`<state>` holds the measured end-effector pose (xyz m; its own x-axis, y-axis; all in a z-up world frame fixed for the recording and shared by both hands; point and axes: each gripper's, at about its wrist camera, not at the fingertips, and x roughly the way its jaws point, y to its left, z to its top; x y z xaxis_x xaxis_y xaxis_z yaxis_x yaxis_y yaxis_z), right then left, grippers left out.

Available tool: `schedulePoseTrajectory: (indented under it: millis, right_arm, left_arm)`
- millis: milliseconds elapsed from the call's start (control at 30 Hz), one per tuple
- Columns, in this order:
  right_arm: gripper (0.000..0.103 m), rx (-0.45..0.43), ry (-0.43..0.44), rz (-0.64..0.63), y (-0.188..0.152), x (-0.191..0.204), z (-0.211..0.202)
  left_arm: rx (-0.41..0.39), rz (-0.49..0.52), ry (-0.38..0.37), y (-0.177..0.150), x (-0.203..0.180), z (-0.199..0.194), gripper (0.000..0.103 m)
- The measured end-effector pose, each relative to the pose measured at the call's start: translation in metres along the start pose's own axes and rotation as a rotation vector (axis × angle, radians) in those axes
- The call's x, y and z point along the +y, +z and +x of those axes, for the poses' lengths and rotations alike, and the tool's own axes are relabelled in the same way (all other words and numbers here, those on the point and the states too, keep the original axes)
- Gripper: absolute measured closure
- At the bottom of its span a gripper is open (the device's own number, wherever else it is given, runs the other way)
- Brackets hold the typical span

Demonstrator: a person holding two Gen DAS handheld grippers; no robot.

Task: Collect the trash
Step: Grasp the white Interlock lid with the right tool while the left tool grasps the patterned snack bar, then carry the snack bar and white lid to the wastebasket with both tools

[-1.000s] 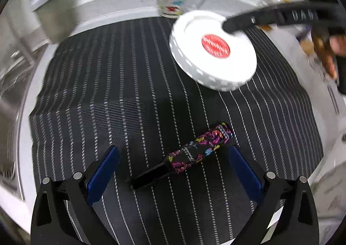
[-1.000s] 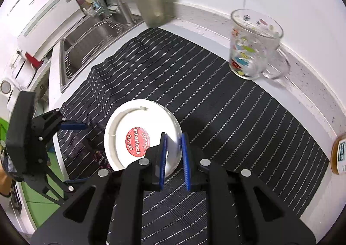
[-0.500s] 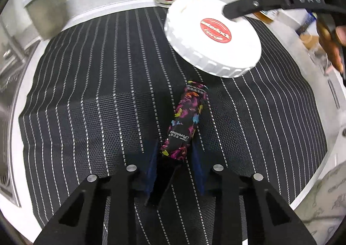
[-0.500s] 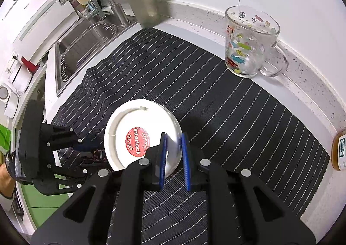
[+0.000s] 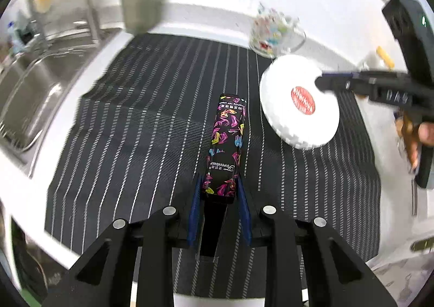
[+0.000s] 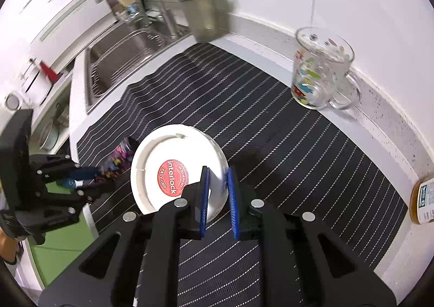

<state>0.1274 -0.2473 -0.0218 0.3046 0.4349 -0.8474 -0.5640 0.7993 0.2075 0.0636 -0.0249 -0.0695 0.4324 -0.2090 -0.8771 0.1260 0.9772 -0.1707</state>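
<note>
Both grabs look done, so I'd say the job now is carrying without fumbling: keep the squeeze steady and lift straight up off the black pinstriped mat (image 5: 141, 128). The left gripper (image 5: 218, 193) is clamped on the near end of the long black carton with bright shoe prints (image 5: 226, 144), which sticks out toward 12 o'clock. The right gripper (image 6: 218, 185) pinches the rim of the round white plastic lid with a red sticker (image 6: 168, 168), lid fanning toward 10 o'clock (edge grip, could pivot).

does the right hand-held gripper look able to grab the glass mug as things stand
Probably not yet: the right hand-held gripper is shut on the white lid. The way to the glass mug over the striped mat looks free.
</note>
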Motion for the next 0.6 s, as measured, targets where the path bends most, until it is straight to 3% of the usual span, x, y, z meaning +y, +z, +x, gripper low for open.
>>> schedulePoseTrajectory:
  millis: [300, 600]
  right_arm:
    - [0.090, -0.002, 0.079, -0.225, -0.017, 0.056, -0.015]
    - [0.090, 0.003, 0.239, -0.449, -0.039, 0.161, -0.017]
  left_arm:
    - [-0.117, -0.171, 0.118, -0.035, -0.010, -0.064, 0.078]
    - [-0.184, -0.394, 0.268, -0.128, 0.008, -0.134, 0.078]
